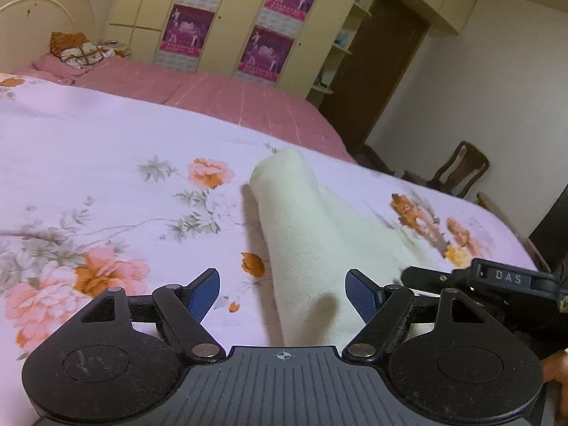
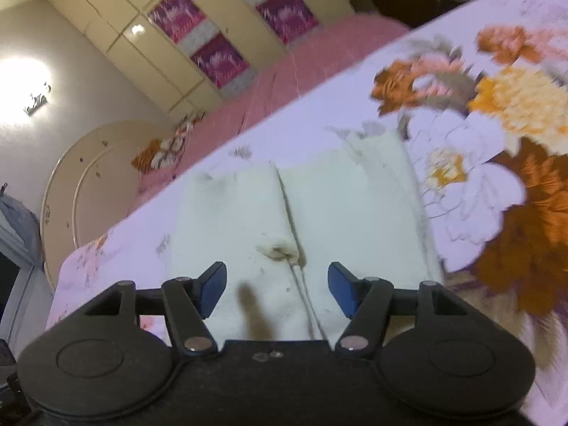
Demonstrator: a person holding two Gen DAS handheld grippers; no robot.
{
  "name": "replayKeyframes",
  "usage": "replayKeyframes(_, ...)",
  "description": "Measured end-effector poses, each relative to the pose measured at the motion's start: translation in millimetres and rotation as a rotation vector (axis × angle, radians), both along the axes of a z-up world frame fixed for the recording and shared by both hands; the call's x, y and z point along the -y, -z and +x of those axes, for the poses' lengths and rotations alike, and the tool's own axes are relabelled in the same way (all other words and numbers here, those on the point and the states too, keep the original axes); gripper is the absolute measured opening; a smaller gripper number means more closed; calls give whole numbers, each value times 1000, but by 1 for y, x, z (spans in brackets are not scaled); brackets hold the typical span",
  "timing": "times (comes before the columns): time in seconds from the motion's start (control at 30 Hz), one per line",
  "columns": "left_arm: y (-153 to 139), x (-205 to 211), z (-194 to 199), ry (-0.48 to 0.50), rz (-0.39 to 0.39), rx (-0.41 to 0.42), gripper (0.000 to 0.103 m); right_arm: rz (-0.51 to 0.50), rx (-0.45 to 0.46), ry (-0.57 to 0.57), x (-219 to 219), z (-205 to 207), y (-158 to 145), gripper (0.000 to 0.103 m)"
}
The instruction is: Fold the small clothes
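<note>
Both grippers, left (image 1: 282, 293) and right (image 2: 277, 291), are spread wide, holding nothing; the cream garment (image 1: 319, 234) lies on the floral bedspread (image 1: 106, 149) just ahead between their fingers.

Cream garment (image 1: 319, 234): near end hidden behind left gripper (image 1: 282, 289) body. Right gripper (image 1: 497, 278) cut off at right edge, fingers unseen there. Right wrist view motion-blurred: floral sheet (image 2: 497, 113) smeared, posters (image 2: 198, 39) illegible. Garment's (image 2: 319, 206) near hem hidden.

Home bedroom: bed (image 1: 106, 135), headboard (image 1: 42, 10), wardrobe (image 1: 230, 17).
</note>
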State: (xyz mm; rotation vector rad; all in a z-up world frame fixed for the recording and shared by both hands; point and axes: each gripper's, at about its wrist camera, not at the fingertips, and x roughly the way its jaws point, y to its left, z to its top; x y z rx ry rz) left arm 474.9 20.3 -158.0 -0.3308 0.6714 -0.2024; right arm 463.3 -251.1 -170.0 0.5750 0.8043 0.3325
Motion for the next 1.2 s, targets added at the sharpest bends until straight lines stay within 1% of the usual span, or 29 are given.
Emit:
replayKeyframes(0.03, 3, 3, 4, 5, 7, -7, 77, 7, -4, -13, -2, 4, 3, 58)
replayKeyframes(0.1, 10, 5, 9, 5, 6, -24, 77, 18, -6, -45, -8, 9, 7, 47)
replayKeyframes(0.2, 14, 5, 10, -2, -5, -30, 77, -10, 18, -84, -15, 8, 6, 38)
replayKeyframes(0.27, 16, 6, 11, -2, -2, -30, 77, -3, 22, -108, -16, 6, 7, 33)
replayKeyframes(0.43, 16, 9, 13, 1, 11, -30, 77, 23, 7, -120, -21, 16, 12, 32)
replayKeyframes(0.5, 15, 11, 12, 4, 18, -24, 77, 8, 29, -132, -25, 13, 9, 18)
replayKeyframes(0.6, 10, 15, 12, 19, 23, -12, 77, -57, 127, -109, -29, -5, -6, 16)
replayKeyframes(0.67, 5, 20, 9, 42, 30, 5, 77, -78, 177, -71, -25, -17, -16, 15)
replayKeyframes(0.73, 2, 28, 6, 70, 31, 17, 77, -137, 233, -36, -20, -31, -27, 15)
replayKeyframes(0.83, -2, 43, 0, 125, 29, 27, 77, -201, 270, 1, -8, -50, -36, 15)
replayKeyframes(0.9, -2, 51, -4, 158, 32, 20, 77, -217, 260, 25, 4, -60, -36, 15)
replayKeyframes(1.0, 2, 60, -10, 185, 45, 1, 77, -234, 225, 86, 24, -71, -26, 15)
replayKeyframes(1.07, 10, 64, -11, 197, 71, -40, 77, -242, 179, 131, 31, -71, -13, 15)
replayKeyframes(1.1, 15, 64, -11, 198, 72, -63, 77, -239, 147, 133, 34, -69, -6, 16)
replayKeyframes(1.13, 18, 62, -12, 190, 62, -80, 77, -204, 113, 127, 38, -65, 0, 17)
replayKeyframes(1.2, 20, 59, -15, 178, 48, -85, 77, -151, 108, 134, 44, -67, -2, 25)
